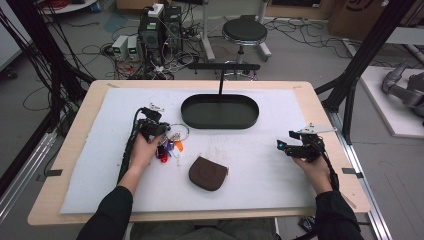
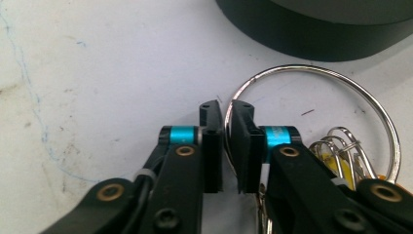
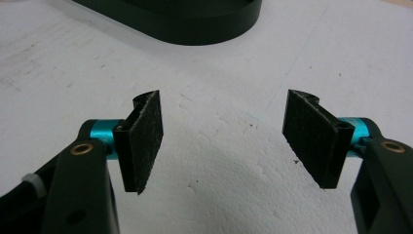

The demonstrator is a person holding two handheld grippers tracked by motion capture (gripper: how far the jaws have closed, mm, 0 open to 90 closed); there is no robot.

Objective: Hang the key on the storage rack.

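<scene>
A large steel key ring (image 2: 311,68) carrying a bunch of keys with coloured tags (image 1: 167,147) lies on the white mat, left of centre. My left gripper (image 2: 225,109) is shut on the ring's wire at its left side, and the wire passes between the two black pads. In the high view this gripper (image 1: 160,129) sits just left of the ring. A brown pouch (image 1: 207,172) lies nearer the front, apart from both grippers. My right gripper (image 1: 281,145) rests at the right of the mat; its pads (image 3: 146,136) stand wide apart with nothing between them.
A black oval tray (image 1: 200,122) sits at the back middle of the mat, with a black T-shaped post (image 1: 221,80) rising behind it. Its dark wall (image 2: 316,34) lies just beyond the key ring and also ahead of the right gripper (image 3: 195,24). The wooden table edge (image 1: 75,130) frames the mat.
</scene>
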